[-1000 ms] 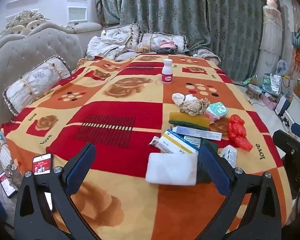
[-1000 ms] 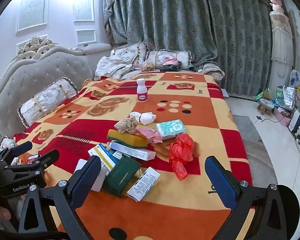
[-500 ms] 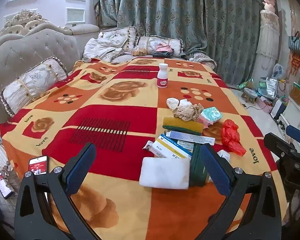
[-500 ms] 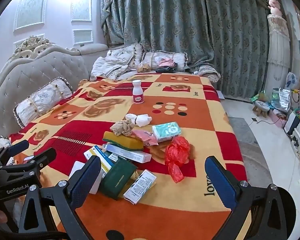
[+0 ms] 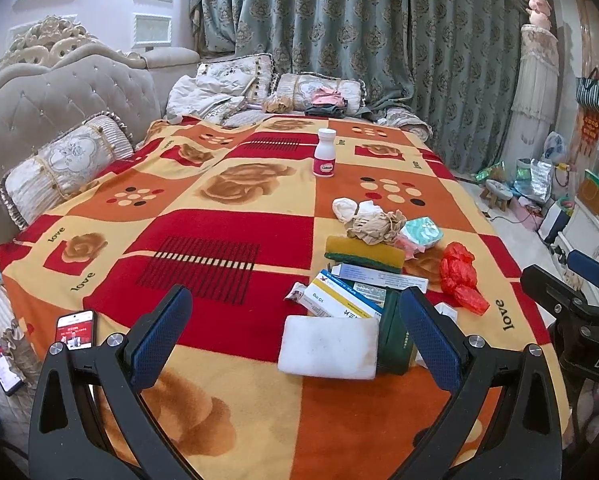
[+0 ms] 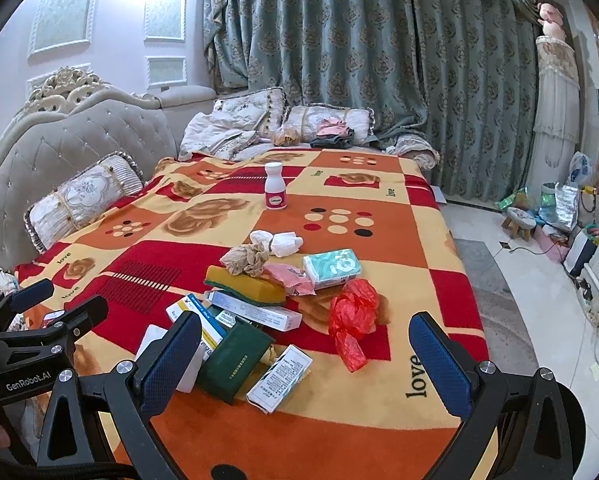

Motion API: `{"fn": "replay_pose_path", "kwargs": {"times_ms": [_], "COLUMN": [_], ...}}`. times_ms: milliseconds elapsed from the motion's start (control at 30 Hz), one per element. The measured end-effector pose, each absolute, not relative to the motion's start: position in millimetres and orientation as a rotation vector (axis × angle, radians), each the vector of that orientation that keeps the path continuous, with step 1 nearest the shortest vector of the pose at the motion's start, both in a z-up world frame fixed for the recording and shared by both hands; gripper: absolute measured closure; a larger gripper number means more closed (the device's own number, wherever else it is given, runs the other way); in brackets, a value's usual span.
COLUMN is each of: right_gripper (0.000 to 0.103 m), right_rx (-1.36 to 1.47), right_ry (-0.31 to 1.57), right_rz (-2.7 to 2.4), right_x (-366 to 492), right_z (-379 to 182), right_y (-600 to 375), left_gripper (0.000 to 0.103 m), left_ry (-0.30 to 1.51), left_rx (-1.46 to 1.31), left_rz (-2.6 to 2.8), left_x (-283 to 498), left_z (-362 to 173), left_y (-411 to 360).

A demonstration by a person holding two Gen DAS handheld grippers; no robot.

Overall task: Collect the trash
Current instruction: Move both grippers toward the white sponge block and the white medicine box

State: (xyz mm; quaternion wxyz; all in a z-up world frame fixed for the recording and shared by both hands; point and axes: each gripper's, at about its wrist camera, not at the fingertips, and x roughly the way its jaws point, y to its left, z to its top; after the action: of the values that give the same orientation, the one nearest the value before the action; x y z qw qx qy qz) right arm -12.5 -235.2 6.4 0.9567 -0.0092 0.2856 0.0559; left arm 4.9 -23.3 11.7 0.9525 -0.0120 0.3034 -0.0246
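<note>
A heap of trash lies on the patterned bed blanket (image 5: 219, 232): a white foam pad (image 5: 328, 347), a dark green box (image 6: 235, 360), medicine boxes (image 6: 255, 312), a yellow-green sponge (image 6: 245, 286), crumpled brown paper (image 6: 244, 259), white tissue wads (image 6: 284, 243), a teal tissue pack (image 6: 332, 268), a red plastic bag (image 6: 353, 318) and a white bottle (image 6: 275, 191). My left gripper (image 5: 295, 332) is open and empty, short of the foam pad. My right gripper (image 6: 305, 360) is open and empty, near the green box.
A tufted headboard (image 5: 59, 92) and pillows (image 5: 67, 160) line the left and far sides. Two phones (image 5: 75, 328) lie at the bed's near left edge. Curtains (image 6: 379, 60) hang behind. The floor on the right (image 6: 539, 280) holds a stool and bags.
Both grippers have drawn back slightly and risen, so the trash heap sits a little farther and lower in view. Nothing was taken hold of.
</note>
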Motion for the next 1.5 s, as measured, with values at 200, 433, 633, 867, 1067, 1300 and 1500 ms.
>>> {"fn": "replay_pose_path", "kwargs": {"times_ms": [200,433,633,867,1067,1300,1500], "right_gripper": [0.0,0.0,0.0,0.0,0.0,0.0,0.0], "right_rx": [-0.021,-0.021,-0.022,-0.025,-0.024,-0.023,-0.027], "right_ry": [0.582,0.583,0.588,0.599,0.603,0.625,0.647], "right_rz": [0.113,0.114,0.117,0.126,0.126,0.129,0.133], "right_x": [-12,-11,-9,-6,-5,0,1], "right_z": [6,6,4,-2,-3,-11,-18], "right_y": [-234,-234,-236,-236,-235,-237,-240], "left_gripper": [0.0,0.0,0.0,0.0,0.0,0.0,0.0], "left_ry": [0.619,0.628,0.638,0.646,0.656,0.675,0.705], "left_rx": [-0.026,-0.023,-0.029,-0.031,-0.027,-0.029,-0.018], "left_rz": [-0.051,-0.054,-0.055,-0.057,-0.053,-0.05,-0.047], "left_x": [5,4,6,8,9,12,11], "left_z": [12,9,6,3,-2,-8,-20], "left_y": [-22,-24,-25,-24,-24,-19,-8]}}
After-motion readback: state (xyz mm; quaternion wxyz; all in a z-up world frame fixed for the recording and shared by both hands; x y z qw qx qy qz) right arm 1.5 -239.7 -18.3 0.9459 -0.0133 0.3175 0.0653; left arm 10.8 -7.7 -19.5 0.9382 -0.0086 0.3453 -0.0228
